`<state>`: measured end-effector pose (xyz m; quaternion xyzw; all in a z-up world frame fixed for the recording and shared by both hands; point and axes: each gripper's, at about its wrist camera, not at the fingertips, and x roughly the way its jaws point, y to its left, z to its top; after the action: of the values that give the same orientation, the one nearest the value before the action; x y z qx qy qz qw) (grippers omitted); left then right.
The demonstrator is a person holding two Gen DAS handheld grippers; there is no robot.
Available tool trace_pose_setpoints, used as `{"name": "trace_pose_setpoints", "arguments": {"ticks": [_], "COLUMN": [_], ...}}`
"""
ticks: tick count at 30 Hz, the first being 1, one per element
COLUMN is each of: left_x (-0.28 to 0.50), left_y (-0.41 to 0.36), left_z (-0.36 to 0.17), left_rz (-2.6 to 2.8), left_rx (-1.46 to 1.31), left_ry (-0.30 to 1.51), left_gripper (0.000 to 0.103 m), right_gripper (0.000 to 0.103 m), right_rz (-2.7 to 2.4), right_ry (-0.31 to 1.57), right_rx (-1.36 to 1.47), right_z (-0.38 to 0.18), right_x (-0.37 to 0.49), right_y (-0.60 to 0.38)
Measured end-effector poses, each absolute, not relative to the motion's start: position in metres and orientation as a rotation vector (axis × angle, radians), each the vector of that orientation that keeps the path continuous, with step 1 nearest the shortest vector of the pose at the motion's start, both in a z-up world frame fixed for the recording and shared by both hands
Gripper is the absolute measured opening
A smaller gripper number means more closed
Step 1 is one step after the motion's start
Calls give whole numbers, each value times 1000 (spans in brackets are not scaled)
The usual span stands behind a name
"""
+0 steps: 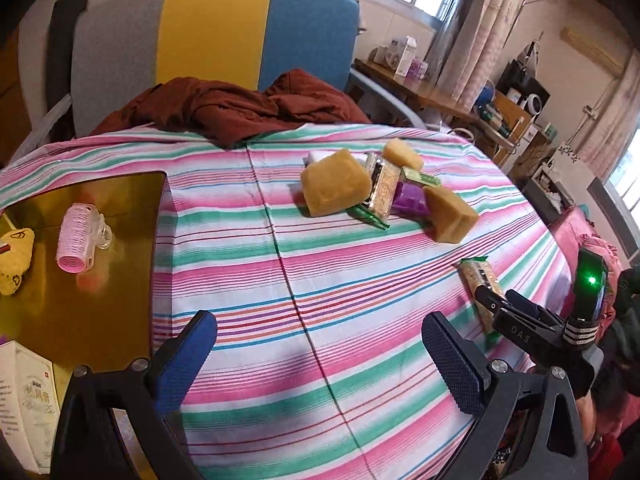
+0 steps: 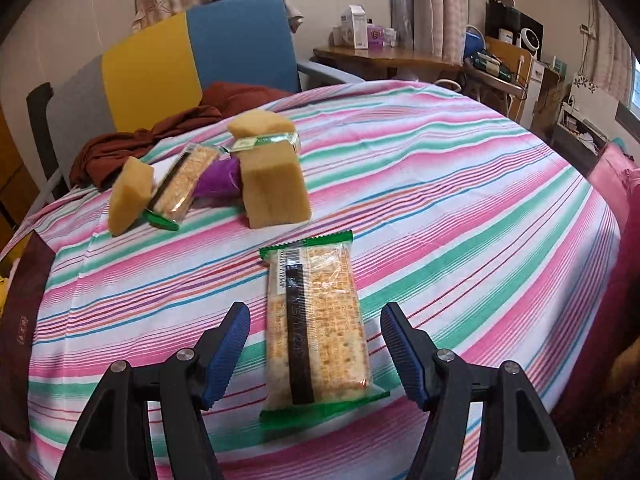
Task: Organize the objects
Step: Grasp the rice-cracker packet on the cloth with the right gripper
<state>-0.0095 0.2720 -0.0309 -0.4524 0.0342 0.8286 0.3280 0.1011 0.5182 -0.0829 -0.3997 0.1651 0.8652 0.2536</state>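
Note:
A cracker packet [image 2: 316, 320] with green ends lies flat on the striped tablecloth [image 2: 460, 200], between the open fingers of my right gripper [image 2: 316, 354], which does not touch it. The packet also shows in the left wrist view [image 1: 480, 284], with the right gripper [image 1: 492, 300] at it. Farther back is a pile: three tan sponges [image 2: 272, 188], another cracker packet [image 2: 180, 184], a purple item [image 2: 218, 178]; the pile shows in the left wrist view [image 1: 336, 186]. My left gripper [image 1: 320, 356] is open and empty above the cloth.
A gold tray [image 1: 100, 280] at the left holds a pink hair roller [image 1: 78, 236] and a yellow plush item [image 1: 16, 260]. A white leaflet [image 1: 24, 400] lies at its near edge. A brown cloth [image 1: 224, 108] lies at the table's far edge, before a chair [image 1: 216, 28].

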Motion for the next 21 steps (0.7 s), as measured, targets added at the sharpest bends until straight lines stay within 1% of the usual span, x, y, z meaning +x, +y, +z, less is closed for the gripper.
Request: {"name": "trace_pose_setpoints", "arguments": {"ticks": [1, 2, 3, 6, 10, 14, 17, 21], "left_x": [-12, -13, -15, -22, -31, -49, -68, -95], "left_y": [274, 275, 277, 284, 298, 320, 337, 363], "left_z": [-32, -34, -35, -38, -40, -44, -48, -52], "left_rz": [2172, 2177, 2184, 2190, 2198, 2208, 2218, 2248], "left_rx": [-1194, -1199, -1207, -1218, -1216, -1207, -1205, -1164], "left_ry": [89, 89, 92, 100, 126, 197, 253, 339], "left_gripper": [103, 103, 103, 103, 103, 103, 103, 103], "right_gripper": [69, 62, 52, 47, 46, 46, 46, 46], "right_rz": [2351, 2350, 2352, 2353, 2369, 2366, 2381, 2394], "right_ry": [459, 470, 478, 451, 480, 562, 549, 577], "right_rx": [-1093, -1096, -1095, -1087, -1063, -989, -939, -913], "right_z": [-86, -88, -89, -90, -92, -94, -97, -98], "right_x": [100, 99, 100, 96, 87, 87, 90, 93], "right_y": [520, 521, 521, 519, 519, 522, 520, 522]}}
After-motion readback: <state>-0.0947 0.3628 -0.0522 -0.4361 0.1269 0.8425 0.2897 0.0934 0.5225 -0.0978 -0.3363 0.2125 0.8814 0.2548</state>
